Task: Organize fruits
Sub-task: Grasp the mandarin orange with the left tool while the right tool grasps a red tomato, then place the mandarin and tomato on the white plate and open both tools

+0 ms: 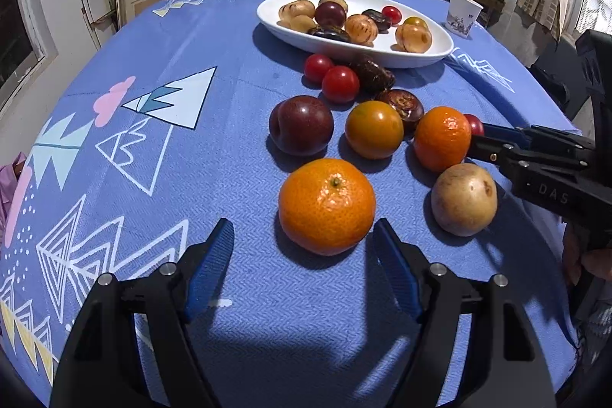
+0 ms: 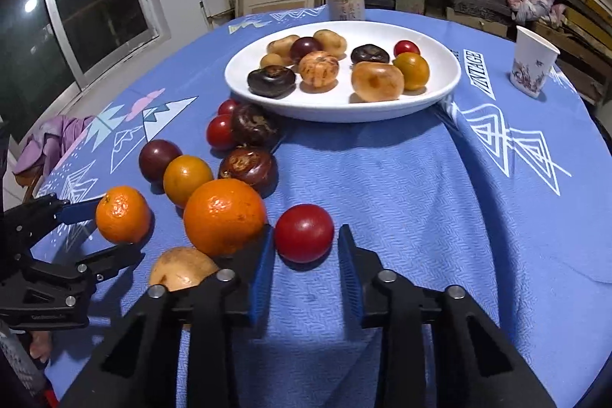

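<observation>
A white oval plate (image 2: 440, 94), glossy and shallow, sits toward the far side of the round bench (image 2: 420, 197), which is draped in a blue woven cloth printed with white triangles. On the plate lie smooth tan potato-like lumps, dark wrinkled chestnut-shaped pieces, a plum and a small red tomato. On the near side of the plate, loose fruit is scattered over the cloth: two cherry tomatoes (image 1: 331, 77) close under its rim with dark ridged pieces beside them, then a glossy plum (image 1: 301, 125) and an orange-green tomato (image 1: 374, 129). Nearest of all is a dimpled mandarin (image 1: 326, 205) with a green stem scar; the left tool (image 1: 304, 236) stands wide open just short of it, its ribbed blue pads (image 1: 212, 262) on either side and not touching the fruit. A second mandarin (image 1: 442, 138) lies further right, with a matte tan potato (image 1: 464, 199) beside it. The right tool (image 2: 306, 247) is open around a shiny red tomato (image 2: 304, 233), narrow gaps showing on both sides; its left pad seems to press against the second mandarin, though I cannot be sure. From the left camera that tomato is mostly hidden behind the mandarin. Beyond the plate stand a pale drinks can (image 2: 346, 2), its print unreadable, and a paper cup (image 2: 531, 64) to the right.
</observation>
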Demonstrator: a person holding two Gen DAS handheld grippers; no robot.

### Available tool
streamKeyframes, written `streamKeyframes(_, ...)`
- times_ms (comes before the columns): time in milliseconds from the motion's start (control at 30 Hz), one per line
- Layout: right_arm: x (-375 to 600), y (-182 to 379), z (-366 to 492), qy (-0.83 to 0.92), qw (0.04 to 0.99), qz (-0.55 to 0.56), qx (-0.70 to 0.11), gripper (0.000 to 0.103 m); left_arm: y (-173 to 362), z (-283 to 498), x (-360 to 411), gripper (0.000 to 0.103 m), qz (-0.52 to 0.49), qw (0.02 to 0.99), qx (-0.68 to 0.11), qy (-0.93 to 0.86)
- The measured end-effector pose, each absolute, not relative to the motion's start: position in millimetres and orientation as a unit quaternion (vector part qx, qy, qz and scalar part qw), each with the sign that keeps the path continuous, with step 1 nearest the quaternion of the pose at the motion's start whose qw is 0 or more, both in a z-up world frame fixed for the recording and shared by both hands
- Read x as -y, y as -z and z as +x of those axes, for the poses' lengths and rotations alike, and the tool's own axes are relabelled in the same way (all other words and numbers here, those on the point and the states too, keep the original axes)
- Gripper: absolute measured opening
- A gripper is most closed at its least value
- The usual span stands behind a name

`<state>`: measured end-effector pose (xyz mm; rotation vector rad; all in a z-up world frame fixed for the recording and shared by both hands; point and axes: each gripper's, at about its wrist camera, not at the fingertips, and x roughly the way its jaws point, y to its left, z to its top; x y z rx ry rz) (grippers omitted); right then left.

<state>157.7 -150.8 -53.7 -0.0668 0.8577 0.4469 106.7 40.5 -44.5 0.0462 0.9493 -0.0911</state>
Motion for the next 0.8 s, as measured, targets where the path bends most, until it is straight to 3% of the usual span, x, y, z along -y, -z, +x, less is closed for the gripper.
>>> streamKeyframes(200, 146, 56, 162, -0.207, 0.884, -0.036, -0.418, 0.033, 46, 109, -42, 0.072, 0.015, 0.885, -0.462, 0.054)
streamKeyframes(300, 145, 55, 161, -0.204, 0.885, -0.040, -0.416, 0.033, 45, 110, -44, 0.061, 0.002, 0.887, -0.458, 0.061)
streamKeyframes(367, 146, 54, 160, -0.203, 0.887, -0.041, -0.412, 0.032, 44, 110, -42, 0.045, 0.005, 0.888, -0.455, 0.070)
streamKeyframes(800, 168, 38, 153, -0.197, 0.902, 0.006, -0.383, 0.031, 14, 108, -47, 0.045, -0.013, 0.915, -0.398, 0.070)
